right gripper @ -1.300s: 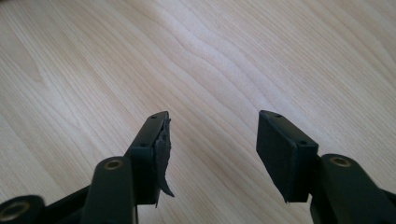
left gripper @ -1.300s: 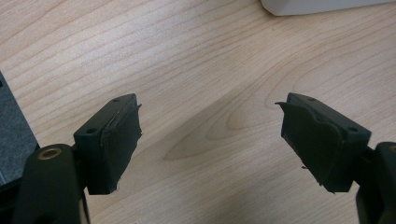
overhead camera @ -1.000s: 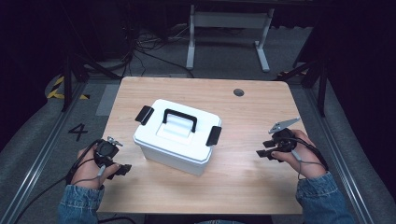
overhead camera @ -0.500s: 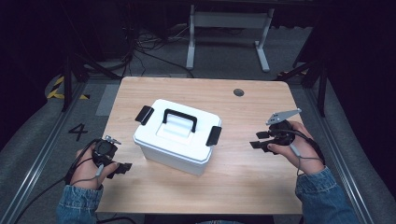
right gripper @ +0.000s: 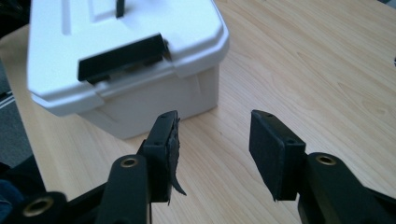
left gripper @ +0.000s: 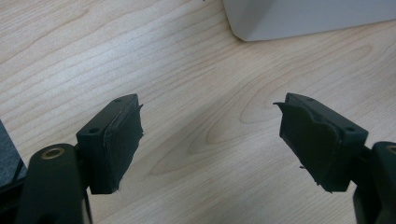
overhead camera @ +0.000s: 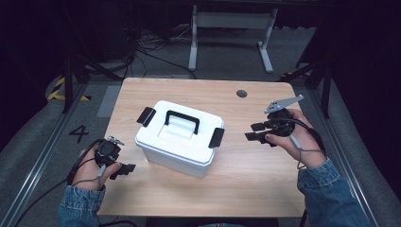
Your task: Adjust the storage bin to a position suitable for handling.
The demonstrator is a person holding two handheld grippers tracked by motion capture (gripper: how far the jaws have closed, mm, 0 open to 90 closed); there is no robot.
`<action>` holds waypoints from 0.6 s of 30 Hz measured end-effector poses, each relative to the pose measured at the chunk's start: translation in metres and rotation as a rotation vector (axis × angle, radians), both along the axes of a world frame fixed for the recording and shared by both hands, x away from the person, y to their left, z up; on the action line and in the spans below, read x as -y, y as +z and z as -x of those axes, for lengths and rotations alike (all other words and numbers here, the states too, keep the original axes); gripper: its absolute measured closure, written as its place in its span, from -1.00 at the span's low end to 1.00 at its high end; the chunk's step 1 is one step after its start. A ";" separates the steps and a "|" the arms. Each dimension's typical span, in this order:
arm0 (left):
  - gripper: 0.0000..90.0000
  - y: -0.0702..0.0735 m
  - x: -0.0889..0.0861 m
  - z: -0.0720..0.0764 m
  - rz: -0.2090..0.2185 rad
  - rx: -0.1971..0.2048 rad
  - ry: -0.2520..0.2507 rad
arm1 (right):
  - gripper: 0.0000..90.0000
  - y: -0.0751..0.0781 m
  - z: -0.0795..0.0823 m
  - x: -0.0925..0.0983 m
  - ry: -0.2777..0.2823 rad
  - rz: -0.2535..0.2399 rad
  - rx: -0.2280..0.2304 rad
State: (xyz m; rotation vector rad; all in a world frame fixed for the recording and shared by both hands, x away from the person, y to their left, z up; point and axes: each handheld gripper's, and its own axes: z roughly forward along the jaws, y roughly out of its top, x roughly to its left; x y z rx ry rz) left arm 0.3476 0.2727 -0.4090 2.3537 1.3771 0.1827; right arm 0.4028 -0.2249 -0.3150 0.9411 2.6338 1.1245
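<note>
White lidded box [overhead camera: 179,140], black handle [overhead camera: 181,121], black side latches [overhead camera: 216,137]

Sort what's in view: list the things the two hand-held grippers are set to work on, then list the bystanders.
In play:
white plastic box with black handle and side latches
left hand-held gripper, open
right hand-held gripper, open

Bystanders:
white metal stand on the floor
black cables on the floor

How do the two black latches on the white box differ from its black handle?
The latches sit at the two ends of the box lid and are solid flat tabs, flipped outward; the handle sits in the lid's middle and is an open arch. Each latch is shorter than the handle. All are black plastic.
</note>
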 end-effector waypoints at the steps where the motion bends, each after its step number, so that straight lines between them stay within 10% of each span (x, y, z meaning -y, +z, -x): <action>1: -0.52 0.000 0.000 0.000 0.001 0.002 -0.002 | 0.20 0.002 0.000 -0.002 0.000 -0.005 -0.001; 18: -0.51 0.003 -0.002 0.002 0.032 0.038 0.016 | 0.20 0.030 -0.015 -0.043 0.058 -0.049 0.005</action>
